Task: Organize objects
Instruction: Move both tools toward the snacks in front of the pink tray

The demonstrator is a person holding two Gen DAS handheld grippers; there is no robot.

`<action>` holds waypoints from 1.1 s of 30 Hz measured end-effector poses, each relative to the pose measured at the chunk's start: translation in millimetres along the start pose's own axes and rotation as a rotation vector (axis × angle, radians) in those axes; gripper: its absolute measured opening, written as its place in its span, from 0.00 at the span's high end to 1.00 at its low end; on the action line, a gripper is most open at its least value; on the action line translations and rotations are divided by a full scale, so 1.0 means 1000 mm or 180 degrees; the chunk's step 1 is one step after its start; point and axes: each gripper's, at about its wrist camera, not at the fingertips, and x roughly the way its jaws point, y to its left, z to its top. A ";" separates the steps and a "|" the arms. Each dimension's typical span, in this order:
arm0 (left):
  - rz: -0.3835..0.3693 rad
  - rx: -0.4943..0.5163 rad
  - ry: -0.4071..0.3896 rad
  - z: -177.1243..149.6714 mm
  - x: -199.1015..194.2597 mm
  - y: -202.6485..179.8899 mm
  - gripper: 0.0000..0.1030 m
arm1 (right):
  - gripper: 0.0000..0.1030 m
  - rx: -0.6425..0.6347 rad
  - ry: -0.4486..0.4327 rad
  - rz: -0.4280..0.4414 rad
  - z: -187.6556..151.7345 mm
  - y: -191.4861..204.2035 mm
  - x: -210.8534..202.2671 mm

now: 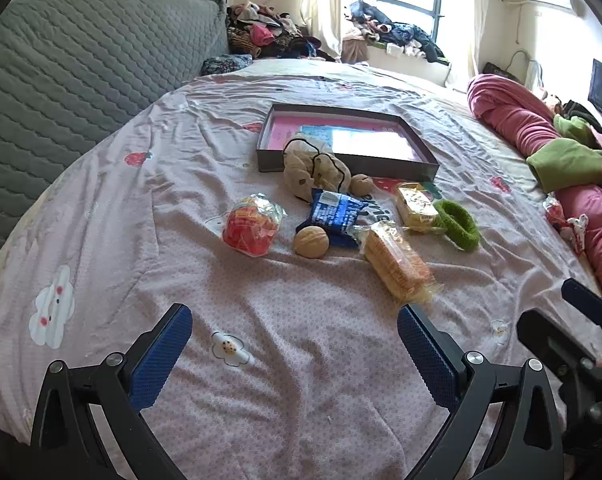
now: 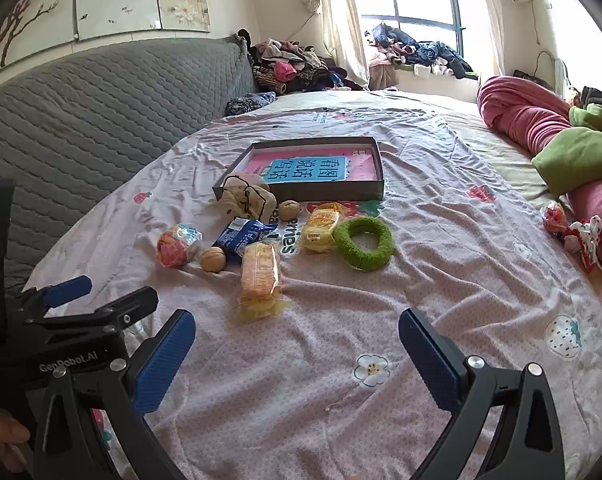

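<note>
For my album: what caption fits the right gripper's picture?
Open right gripper above a bed, snacks, walnuts and a green ring near a tray.

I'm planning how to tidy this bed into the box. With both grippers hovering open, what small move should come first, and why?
Probably ease the left gripper forward toward the cracker pack. Its jaws stand wide and empty, and that pack lies nearest, ahead and slightly right, apart from the walnut. The open box sits beyond the pile, so clearing the front item first looks sensible.

The beige pouch (image 1: 313, 168) hides the box's (image 1: 381, 162) near edge; the blue packet's (image 1: 335, 210) print is unreadable.
</note>
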 end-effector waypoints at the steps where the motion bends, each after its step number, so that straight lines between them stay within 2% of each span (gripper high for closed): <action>1: 0.0011 0.0001 -0.0002 0.000 0.000 0.000 0.01 | 0.00 0.0002 -0.0006 0.0005 0.000 0.000 0.000; 14: -0.0036 -0.0034 -0.0087 0.007 -0.016 0.004 0.01 | 0.00 0.0007 -0.0047 0.0037 0.008 0.004 -0.008; 33: -0.0043 -0.0021 -0.0233 0.033 -0.030 0.007 0.01 | 0.00 -0.0101 -0.0185 0.0032 0.039 0.008 -0.020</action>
